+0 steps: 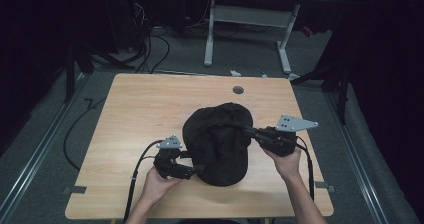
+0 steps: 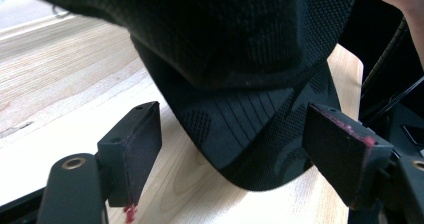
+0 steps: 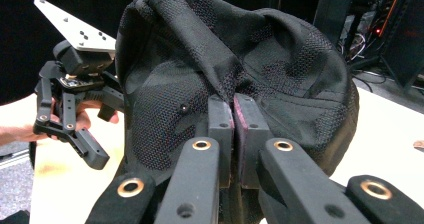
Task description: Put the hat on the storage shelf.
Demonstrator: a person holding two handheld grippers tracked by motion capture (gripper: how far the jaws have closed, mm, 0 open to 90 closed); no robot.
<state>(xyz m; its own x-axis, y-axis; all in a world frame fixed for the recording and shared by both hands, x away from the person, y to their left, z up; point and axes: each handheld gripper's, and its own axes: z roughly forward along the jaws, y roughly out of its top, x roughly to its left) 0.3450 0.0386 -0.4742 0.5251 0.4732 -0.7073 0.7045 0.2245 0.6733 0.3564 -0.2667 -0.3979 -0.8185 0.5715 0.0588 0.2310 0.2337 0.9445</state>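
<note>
Right gripper (image 3: 232, 116) fingers pinch the black cap's (image 1: 220, 139) crown fabric; left gripper (image 2: 240, 149) fingers spread around the brim (image 2: 250, 134), probably closing next.

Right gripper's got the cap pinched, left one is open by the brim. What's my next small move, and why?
Probably ease the left gripper forward and close it on the brim. Its jaws stand open either side of the brim, touching nothing, while the right gripper is shut on a fold of the black cap, so one side alone is held.
</note>
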